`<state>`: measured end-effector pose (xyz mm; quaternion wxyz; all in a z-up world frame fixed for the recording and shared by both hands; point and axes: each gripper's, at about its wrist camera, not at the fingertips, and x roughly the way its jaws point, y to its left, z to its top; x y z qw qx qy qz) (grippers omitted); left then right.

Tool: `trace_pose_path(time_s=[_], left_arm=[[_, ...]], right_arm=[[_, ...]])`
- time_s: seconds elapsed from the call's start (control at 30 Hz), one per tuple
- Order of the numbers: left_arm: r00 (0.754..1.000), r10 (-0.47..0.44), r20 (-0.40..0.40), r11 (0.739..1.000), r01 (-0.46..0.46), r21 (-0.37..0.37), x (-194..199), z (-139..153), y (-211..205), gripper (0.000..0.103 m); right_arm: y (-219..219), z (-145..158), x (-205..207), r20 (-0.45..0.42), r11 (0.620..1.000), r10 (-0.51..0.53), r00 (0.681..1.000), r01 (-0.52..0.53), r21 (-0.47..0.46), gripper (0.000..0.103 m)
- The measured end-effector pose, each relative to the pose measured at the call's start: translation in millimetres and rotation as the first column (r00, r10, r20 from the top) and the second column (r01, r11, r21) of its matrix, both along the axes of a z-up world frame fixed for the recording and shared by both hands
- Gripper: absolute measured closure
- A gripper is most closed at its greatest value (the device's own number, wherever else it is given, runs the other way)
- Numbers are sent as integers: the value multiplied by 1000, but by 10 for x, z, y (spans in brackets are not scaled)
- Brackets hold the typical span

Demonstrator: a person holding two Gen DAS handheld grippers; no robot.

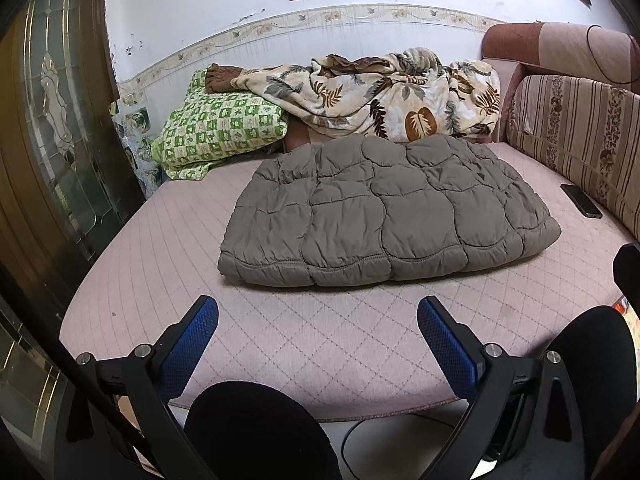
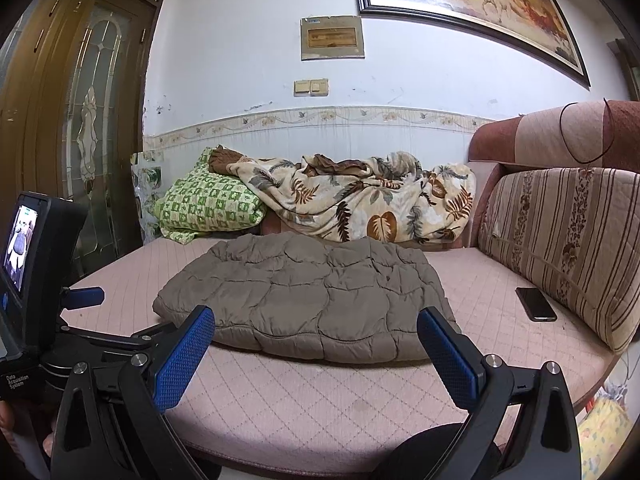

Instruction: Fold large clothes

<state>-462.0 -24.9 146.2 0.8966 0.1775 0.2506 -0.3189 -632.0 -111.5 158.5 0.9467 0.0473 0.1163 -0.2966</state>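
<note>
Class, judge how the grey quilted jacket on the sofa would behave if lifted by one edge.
The grey quilted jacket looks puffy and soft, so it would probably droop and unfold. Its padding suggests it is light for its bulk. The smooth fabric might slip from narrow tongs.

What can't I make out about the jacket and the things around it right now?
- Jacket: sleeves, collar and zip hidden in both views, folded under.
- Phone: screen dark, details too small.
- Pillow: partly buried under the blanket.
- Sofa front edge: blocked by both open grippers.
</note>
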Motion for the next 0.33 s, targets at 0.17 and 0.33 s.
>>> trace_pose_path(time_s=[0.17, 0.33], left_arm=[[999, -22, -43, 1000, 21, -10, 40, -19, 19, 3], [998, 0, -55, 1000, 0, -6, 81, -56, 59, 3]], right_arm=[[11, -17, -10, 4, 1000, -6, 1000, 6, 5, 1], [-2, -18, -16, 4, 1000, -6, 1000, 6, 5, 1]])
